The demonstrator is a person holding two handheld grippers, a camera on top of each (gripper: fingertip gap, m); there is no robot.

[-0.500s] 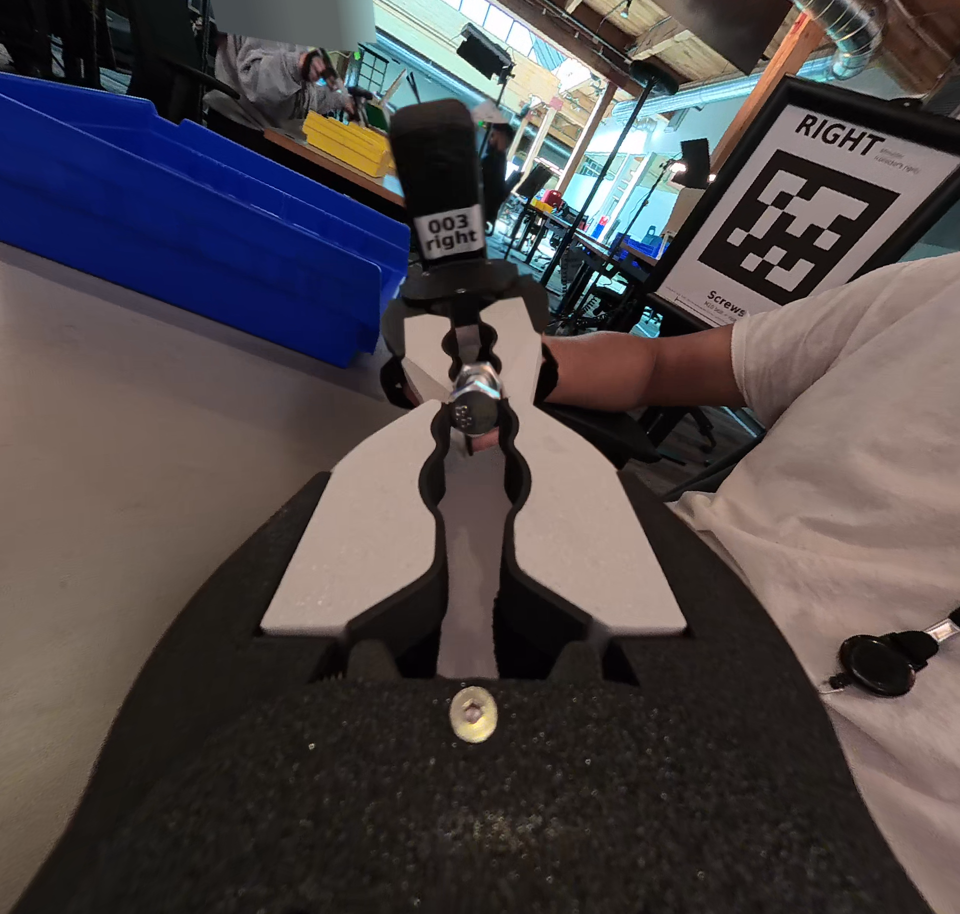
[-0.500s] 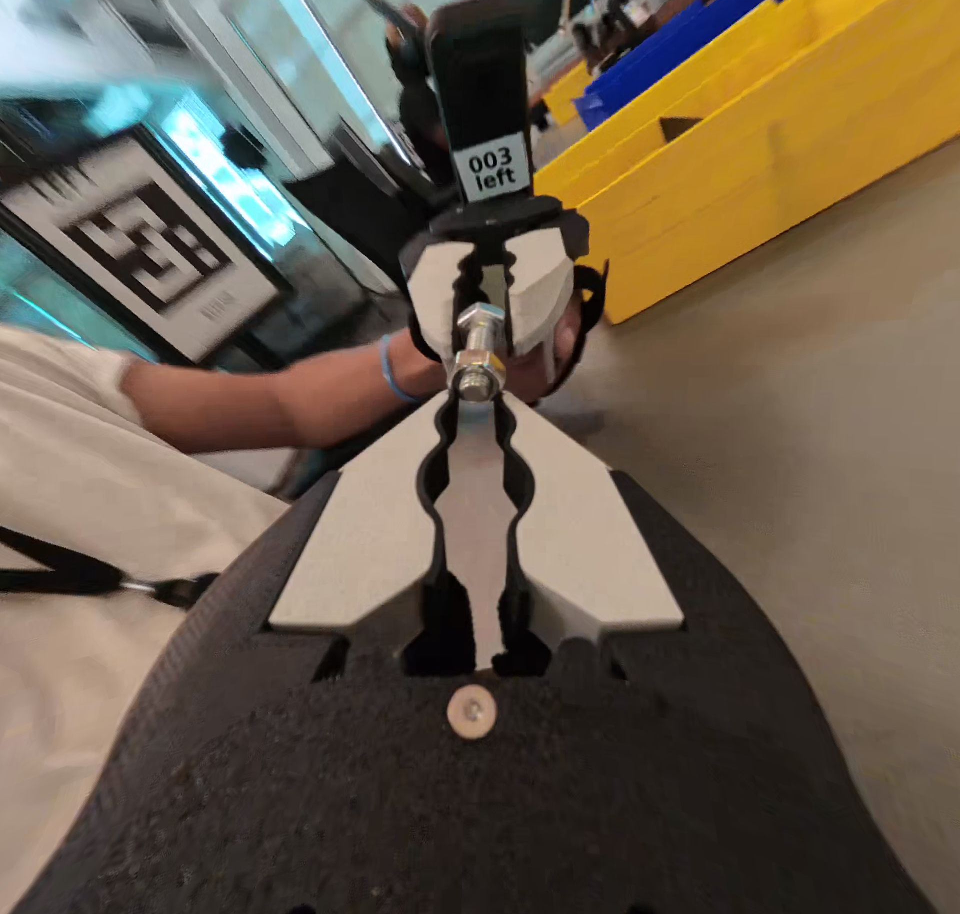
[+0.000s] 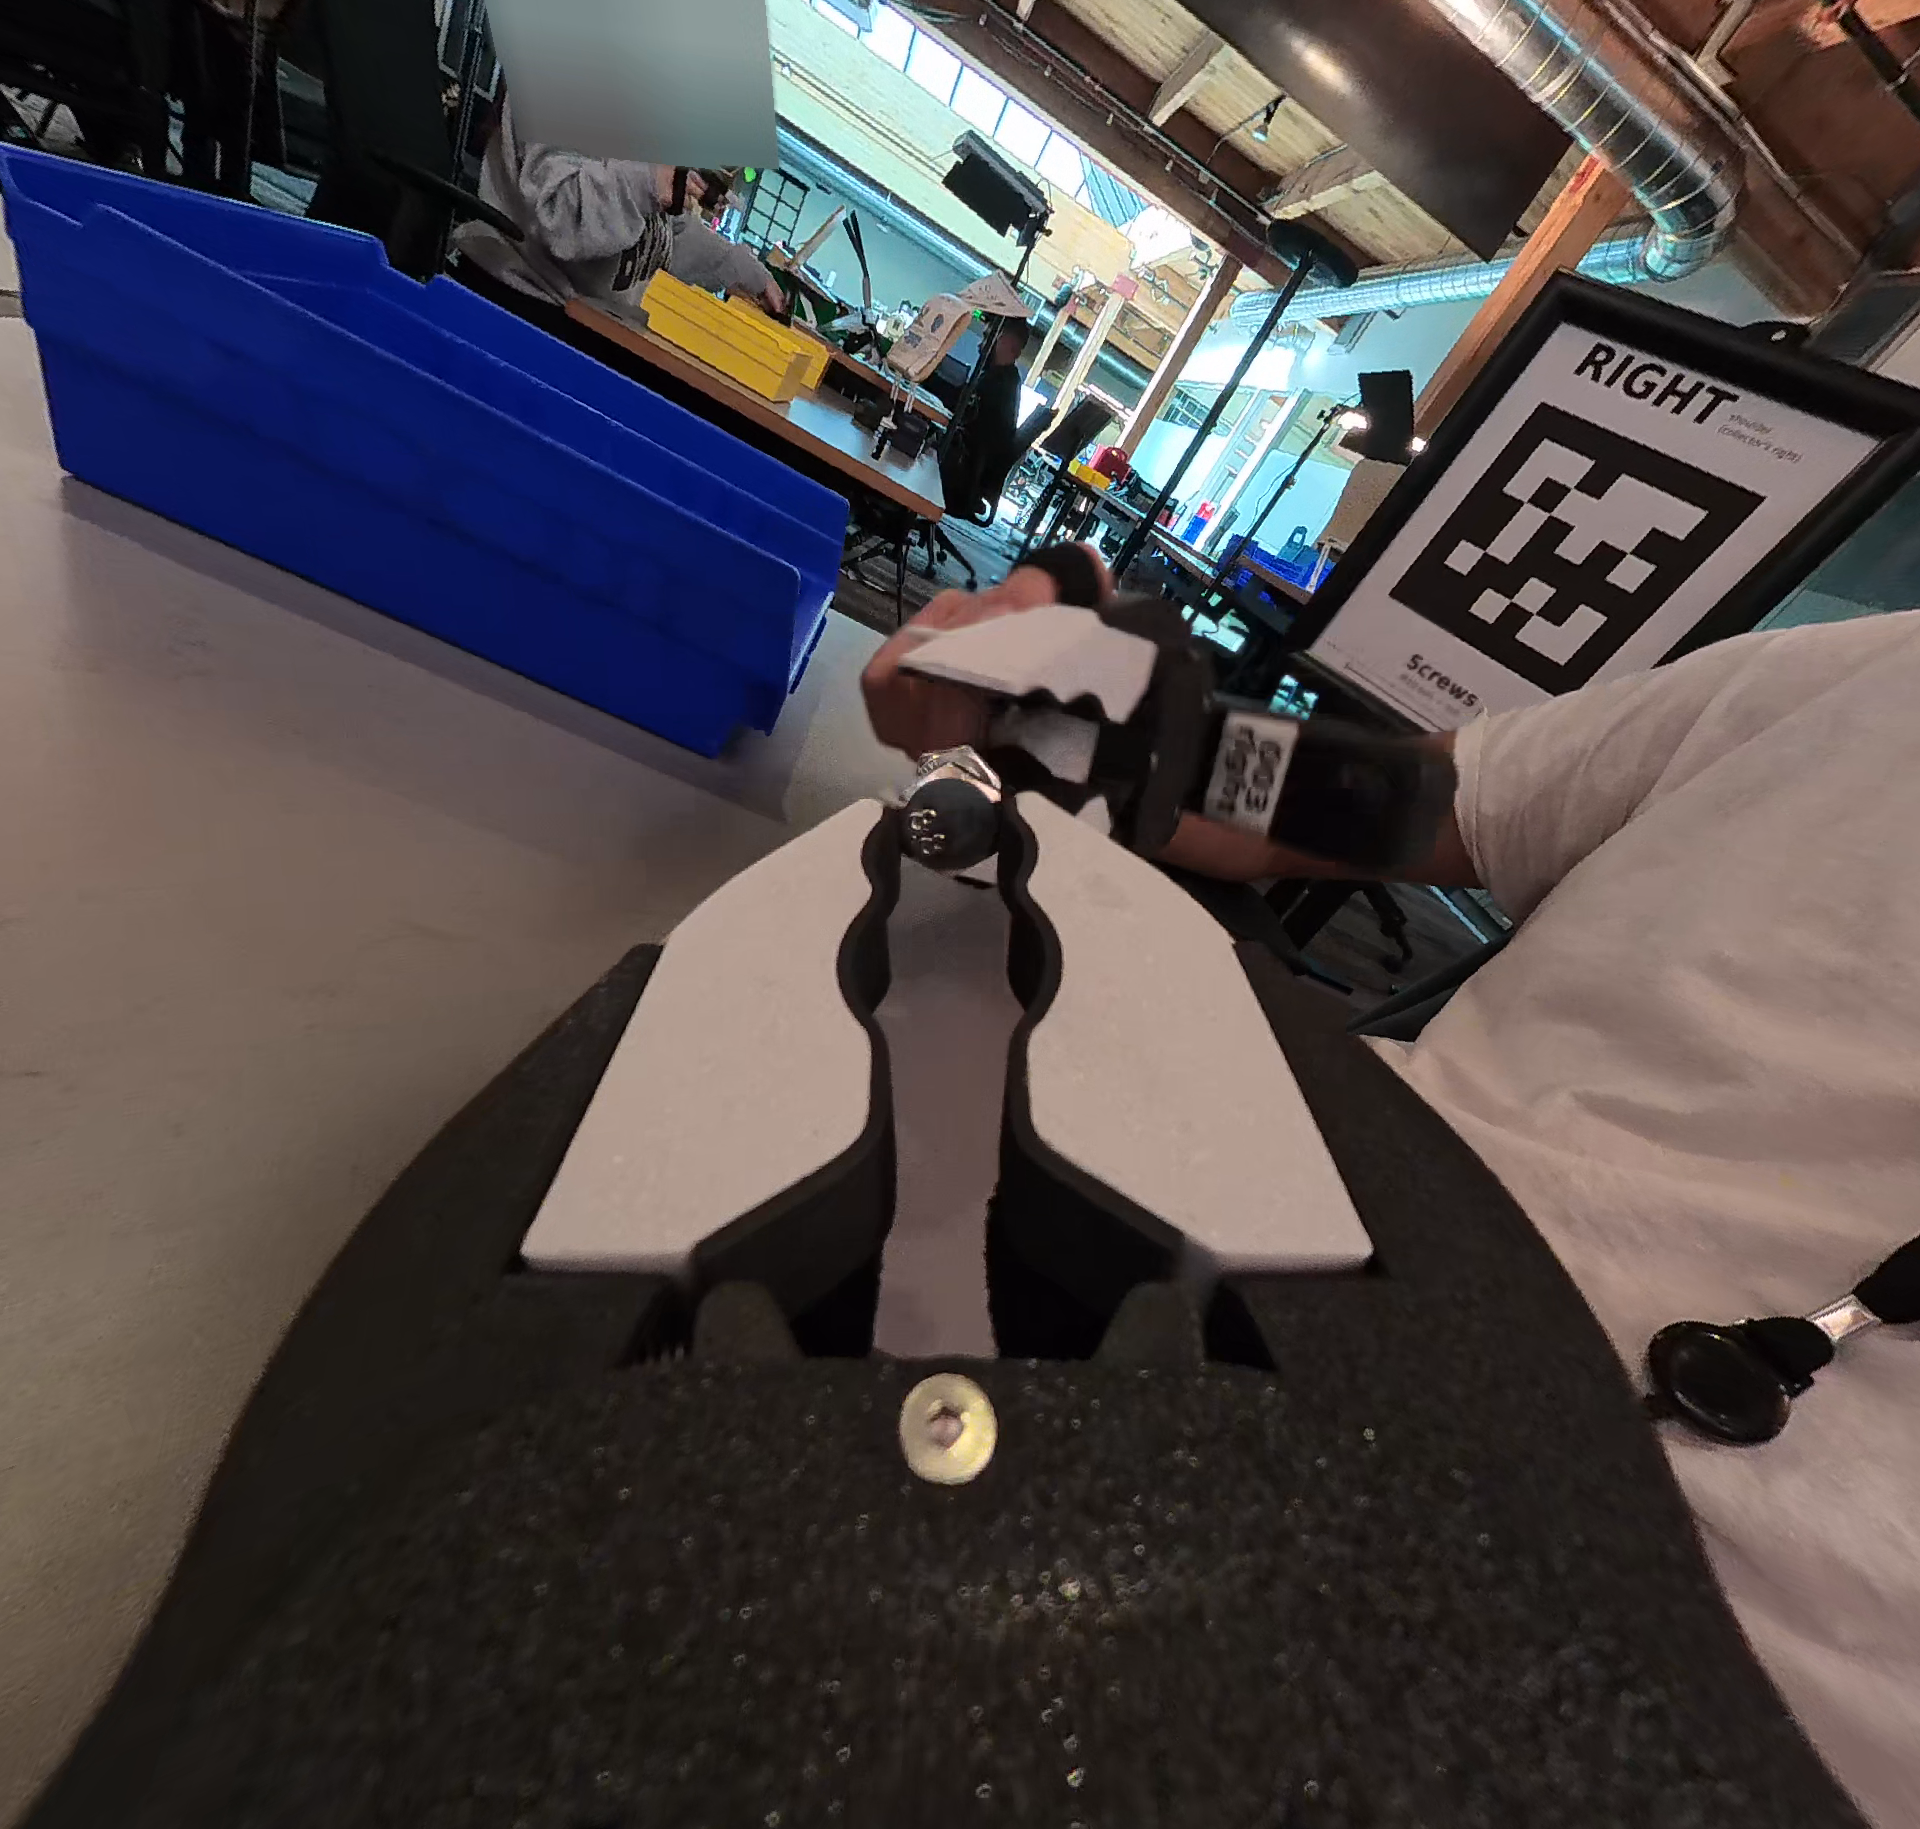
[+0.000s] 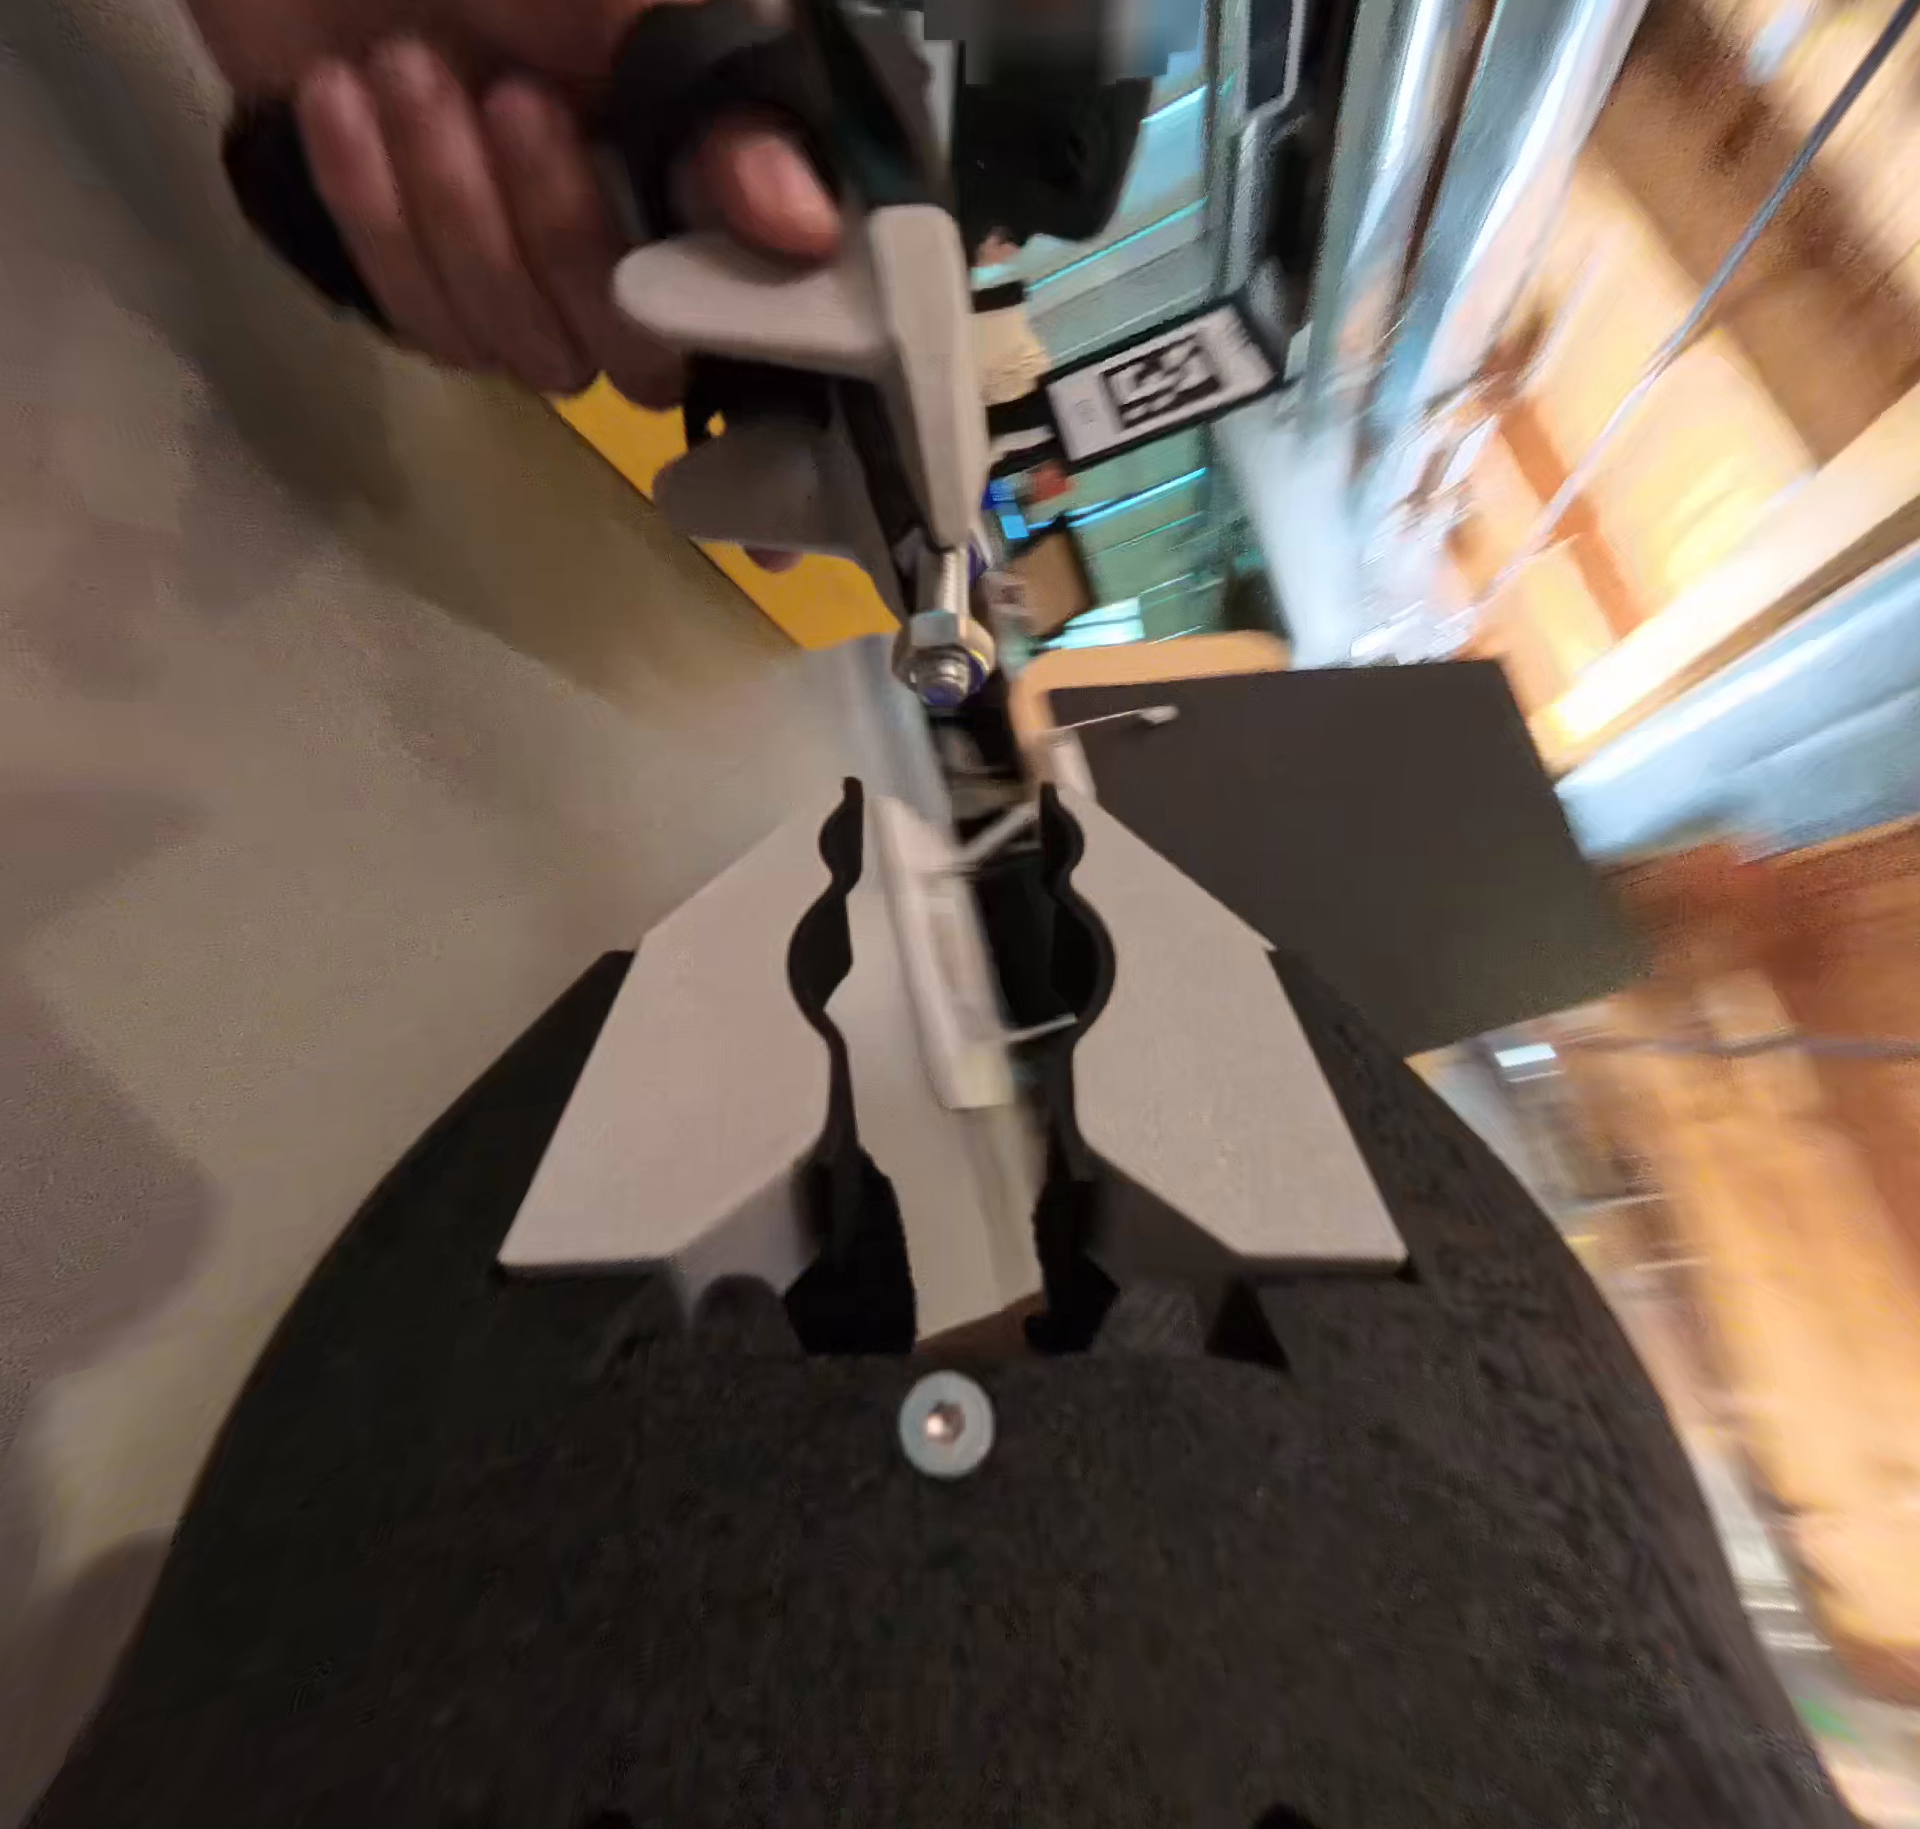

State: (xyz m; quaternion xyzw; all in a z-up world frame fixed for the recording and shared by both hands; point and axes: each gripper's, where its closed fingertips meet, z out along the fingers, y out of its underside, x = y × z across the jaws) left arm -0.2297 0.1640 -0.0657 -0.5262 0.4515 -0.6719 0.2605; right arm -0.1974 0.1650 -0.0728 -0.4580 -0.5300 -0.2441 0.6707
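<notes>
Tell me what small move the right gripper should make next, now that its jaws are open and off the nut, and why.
Probably bring the right gripper back onto the nut and close. Its jaws stand open with nothing between them, apart from the nut, while the left gripper clamps the bolt by its head, the nut sitting partway along the thread.

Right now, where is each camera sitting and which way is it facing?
Left wrist view: sits on the left gripper, facing across the table toward a blue bin; shows the bolt it clamps, a forearm and white shirt.
Right wrist view: sits on the open right gripper, tilted and blurred; shows the hand on the left gripper.
Shared: the bolt with its nut, each other's gripper.
</notes>
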